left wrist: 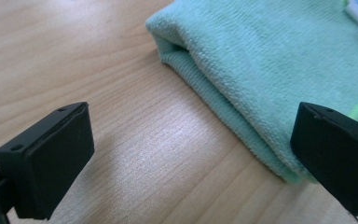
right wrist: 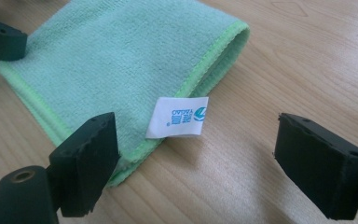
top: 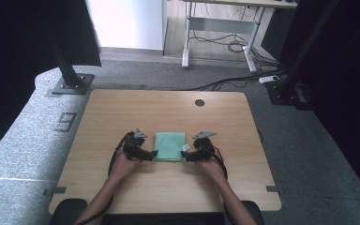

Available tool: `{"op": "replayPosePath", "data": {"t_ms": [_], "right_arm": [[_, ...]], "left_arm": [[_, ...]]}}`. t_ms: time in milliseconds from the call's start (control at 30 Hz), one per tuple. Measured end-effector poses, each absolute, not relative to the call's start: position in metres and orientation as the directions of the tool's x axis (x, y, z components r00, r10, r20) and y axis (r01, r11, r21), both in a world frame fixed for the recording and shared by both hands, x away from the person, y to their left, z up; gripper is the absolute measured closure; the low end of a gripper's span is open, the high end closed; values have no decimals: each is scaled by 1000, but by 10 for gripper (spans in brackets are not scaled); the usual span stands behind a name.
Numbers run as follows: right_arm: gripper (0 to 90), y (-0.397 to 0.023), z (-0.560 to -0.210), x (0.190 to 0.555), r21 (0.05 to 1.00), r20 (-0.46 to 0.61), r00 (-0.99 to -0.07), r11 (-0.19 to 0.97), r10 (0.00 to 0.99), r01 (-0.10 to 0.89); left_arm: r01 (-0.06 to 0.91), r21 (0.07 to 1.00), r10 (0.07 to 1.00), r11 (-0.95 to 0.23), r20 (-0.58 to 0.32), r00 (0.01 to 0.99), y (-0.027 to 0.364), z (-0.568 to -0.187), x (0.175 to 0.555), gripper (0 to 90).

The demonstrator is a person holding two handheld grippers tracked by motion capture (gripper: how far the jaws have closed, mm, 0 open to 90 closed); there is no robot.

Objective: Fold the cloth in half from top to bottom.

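Folded green cloth (top: pixel 170 146) flat on wooden surface (top: pixel 122 112) near its front middle, left gripper (top: pixel 151 153) at cloth's left edge, jaws wide open, holding nothing, right gripper (top: pixel 186 155) at right edge by white label (right wrist: pixel 177 117), jaws wide open, empty

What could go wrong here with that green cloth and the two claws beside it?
1. The cloth is folded in layers; the open left gripper sits at its thick folded edge and might pinch only the top layer, so the fold falls open.
2. The right gripper, also open, has the white label between its jaws; closing there might catch the label alone.
3. Both jaws sit low on the table and might scrape the wood.
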State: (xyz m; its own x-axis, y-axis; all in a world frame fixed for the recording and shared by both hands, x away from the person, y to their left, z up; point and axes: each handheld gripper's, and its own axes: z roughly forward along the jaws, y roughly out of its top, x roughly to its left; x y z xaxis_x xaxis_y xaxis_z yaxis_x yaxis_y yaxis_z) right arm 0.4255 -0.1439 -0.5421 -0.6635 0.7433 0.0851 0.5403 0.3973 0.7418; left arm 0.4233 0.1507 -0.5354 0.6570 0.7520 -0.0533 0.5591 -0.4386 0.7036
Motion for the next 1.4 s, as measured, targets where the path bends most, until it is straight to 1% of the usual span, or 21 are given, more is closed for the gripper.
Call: {"op": "replayPosePath", "data": {"t_ms": [233,567,767,1100,1400], "right_arm": [[111,-147,-534,420,736,76,-671,413,737,536],[44,-146,-525,410,730,58,-692,443,719,521],[19,-147,-519,402,732,45,-708,459,705,504],[0,-155,-508,385,740,17,-717,474,697,478],[0,-169,-505,369,744,3,-715,476,699,469]], "left_arm": [[549,715,736,-432,-71,673,155,-526,415,4],[523,720,717,-455,-52,695,158,-514,400,3],[510,727,711,-459,-44,702,162,-505,391,3],[493,727,707,-478,-14,707,171,-499,375,3],[501,721,716,-479,-10,698,183,-503,360,0]]}}
